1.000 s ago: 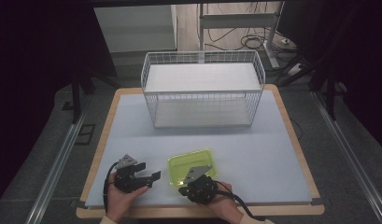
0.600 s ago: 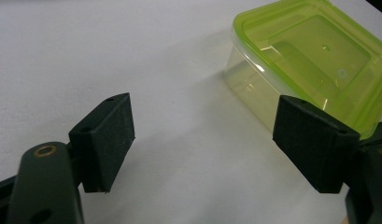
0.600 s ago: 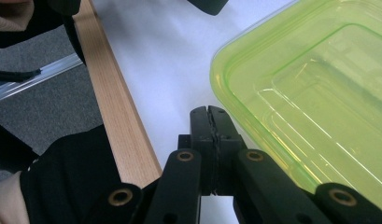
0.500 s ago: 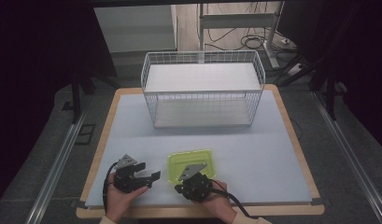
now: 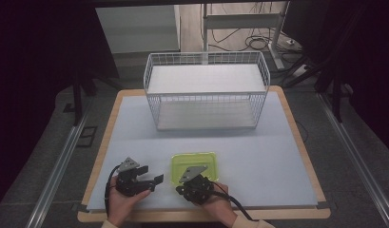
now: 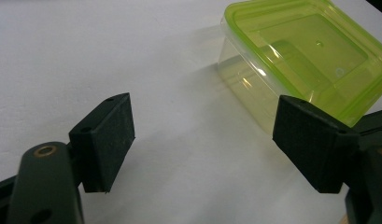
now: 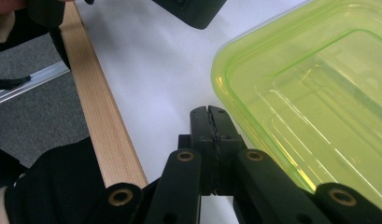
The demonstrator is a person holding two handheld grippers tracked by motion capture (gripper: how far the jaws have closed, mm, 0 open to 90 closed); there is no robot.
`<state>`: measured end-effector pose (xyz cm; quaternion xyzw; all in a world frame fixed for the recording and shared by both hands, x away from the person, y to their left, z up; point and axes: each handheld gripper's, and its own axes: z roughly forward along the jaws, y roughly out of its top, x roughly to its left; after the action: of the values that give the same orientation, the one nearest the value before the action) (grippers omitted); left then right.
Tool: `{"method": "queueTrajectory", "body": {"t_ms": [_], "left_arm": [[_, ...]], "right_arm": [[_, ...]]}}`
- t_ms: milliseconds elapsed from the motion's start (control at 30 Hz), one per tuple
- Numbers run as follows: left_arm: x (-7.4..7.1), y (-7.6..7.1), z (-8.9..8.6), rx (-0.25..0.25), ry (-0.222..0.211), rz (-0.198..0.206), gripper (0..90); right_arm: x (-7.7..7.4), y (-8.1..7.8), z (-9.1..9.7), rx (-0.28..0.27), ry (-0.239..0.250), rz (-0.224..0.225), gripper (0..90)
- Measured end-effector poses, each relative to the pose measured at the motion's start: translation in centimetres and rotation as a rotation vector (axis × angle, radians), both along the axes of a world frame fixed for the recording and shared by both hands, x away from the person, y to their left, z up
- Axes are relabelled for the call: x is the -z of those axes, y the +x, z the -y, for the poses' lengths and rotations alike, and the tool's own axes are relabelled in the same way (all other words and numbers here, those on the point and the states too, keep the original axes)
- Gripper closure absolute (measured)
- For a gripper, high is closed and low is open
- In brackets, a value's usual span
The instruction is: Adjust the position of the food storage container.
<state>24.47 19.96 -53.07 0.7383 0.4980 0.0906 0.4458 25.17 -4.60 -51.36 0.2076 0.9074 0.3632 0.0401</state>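
High view: box point(image 5: 194, 164) at near edge of bench point(image 5: 258, 156), between your hands, basket point(image 5: 206, 90) well behind.
Left hand-held gripper point(image 6: 202, 135) view: jaws wide, empty, box just ahead. Looks light, thin, slick, so grip across rim.
Right hand-held gripper point(image 7: 210, 116) view: jaws fully closed, empty, tips beside lid corner.
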Motion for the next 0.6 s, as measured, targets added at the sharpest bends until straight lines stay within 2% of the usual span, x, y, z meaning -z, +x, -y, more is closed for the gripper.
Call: {"method": "queueTrajectory", "body": {"t_ms": [233,333,367,400,467,500,600], "left_arm": [[0.0,0.0,0.0,-0.003,-0.003,-0.002,20.7],[0.0,0.0,0.0,-0.008,0.003,-0.004,21.0],[0.0,0.0,0.0,-0.008,0.003,-0.006,21.1],[0.0,0.0,0.0,-0.009,0.003,-0.009,21.1],[0.0,0.0,0.0,-0.008,0.001,-0.009,21.1],[0.0,0.0,0.0,-0.009,-0.003,-0.010,21.1],[0.0,0.1,-0.1,-0.007,-0.004,-0.017,21.1]], "right_arm": [[-0.6,-1.0,0.5,-0.034,0.021,-0.008,89.7],[-1.4,-1.5,2.0,-0.045,0.059,-0.012,89.8],[-1.7,-1.6,2.7,-0.038,0.077,-0.016,89.7],[-2.4,-1.3,4.5,-0.005,0.123,-0.039,89.7],[-2.6,-1.1,5.1,0.012,0.135,-0.041,89.7],[-3.2,-0.5,6.9,0.053,0.166,-0.046,89.7],[-3.6,0.6,9.4,0.106,0.208,-0.039,89.8]]}}
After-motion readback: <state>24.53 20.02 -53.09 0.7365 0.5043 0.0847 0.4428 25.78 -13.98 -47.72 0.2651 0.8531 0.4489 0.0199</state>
